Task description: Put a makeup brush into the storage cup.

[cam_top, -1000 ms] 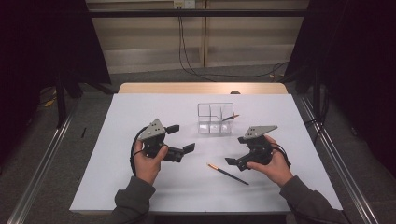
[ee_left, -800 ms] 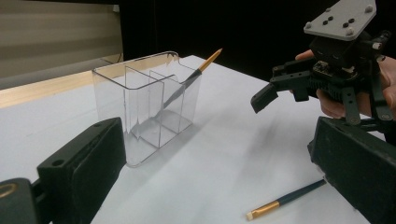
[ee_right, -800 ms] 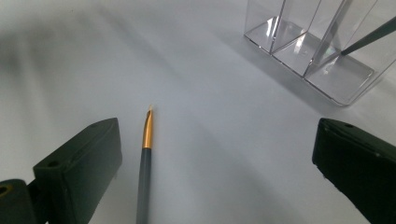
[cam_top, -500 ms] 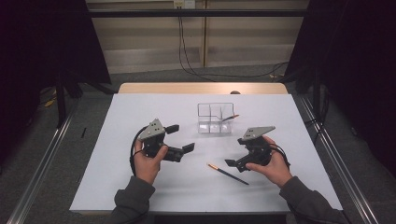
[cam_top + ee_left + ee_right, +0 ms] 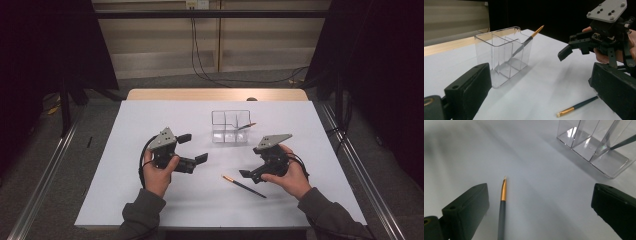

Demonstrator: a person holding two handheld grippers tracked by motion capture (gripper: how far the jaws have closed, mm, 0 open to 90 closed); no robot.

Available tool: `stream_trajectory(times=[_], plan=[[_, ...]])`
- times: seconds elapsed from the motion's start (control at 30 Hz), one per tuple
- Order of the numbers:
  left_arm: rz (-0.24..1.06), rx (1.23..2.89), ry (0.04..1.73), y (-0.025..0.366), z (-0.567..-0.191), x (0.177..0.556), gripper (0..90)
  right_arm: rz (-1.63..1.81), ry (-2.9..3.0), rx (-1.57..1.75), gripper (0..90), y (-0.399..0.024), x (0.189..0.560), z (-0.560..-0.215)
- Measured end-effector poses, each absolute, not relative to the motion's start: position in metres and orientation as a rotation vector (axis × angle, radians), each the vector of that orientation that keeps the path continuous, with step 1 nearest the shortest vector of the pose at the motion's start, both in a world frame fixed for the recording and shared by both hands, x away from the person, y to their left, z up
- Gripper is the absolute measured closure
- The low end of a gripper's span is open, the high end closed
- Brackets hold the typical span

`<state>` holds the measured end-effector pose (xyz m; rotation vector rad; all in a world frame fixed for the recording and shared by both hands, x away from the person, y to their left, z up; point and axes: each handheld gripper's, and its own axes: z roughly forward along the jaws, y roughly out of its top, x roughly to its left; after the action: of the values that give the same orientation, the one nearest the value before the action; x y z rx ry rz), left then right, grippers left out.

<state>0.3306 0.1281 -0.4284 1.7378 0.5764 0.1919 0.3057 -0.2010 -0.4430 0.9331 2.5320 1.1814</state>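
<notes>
Your table [image 5: 125,200] carried a white sheet almost to every edge, with bare wood left along the far edge. On it, toward the far edge and near the middle of its width, stood the clear divided holder [image 5: 230,126], upright, with one brush [image 5: 246,126] leaning in its right-hand compartment, the golden end poking above the rim. You held your left gripper [image 5: 192,148] over the sheet to the left of the holder, jaws spread wide and gripping nothing. Your right gripper [image 5: 248,173] sat nearer the near-right corner, likewise spread and empty, aimed leftward at the loose brush [image 5: 243,185]. That brush lay flat on the sheet between your hands, nearer the near edge, just beside the right gripper's jaw tips and apart from them; in the right gripper view it [image 5: 502,202] lay between the jaws, close to the left one.
</notes>
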Motion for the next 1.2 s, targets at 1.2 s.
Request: stream_trajectory(times=[1.2], plan=[[0.198, 1.742, 0.582, 0.129, -0.428, 0.331, 3.2, 1.011, 2.672, 0.886, 4.2, -0.183, 0.307, -0.448]])
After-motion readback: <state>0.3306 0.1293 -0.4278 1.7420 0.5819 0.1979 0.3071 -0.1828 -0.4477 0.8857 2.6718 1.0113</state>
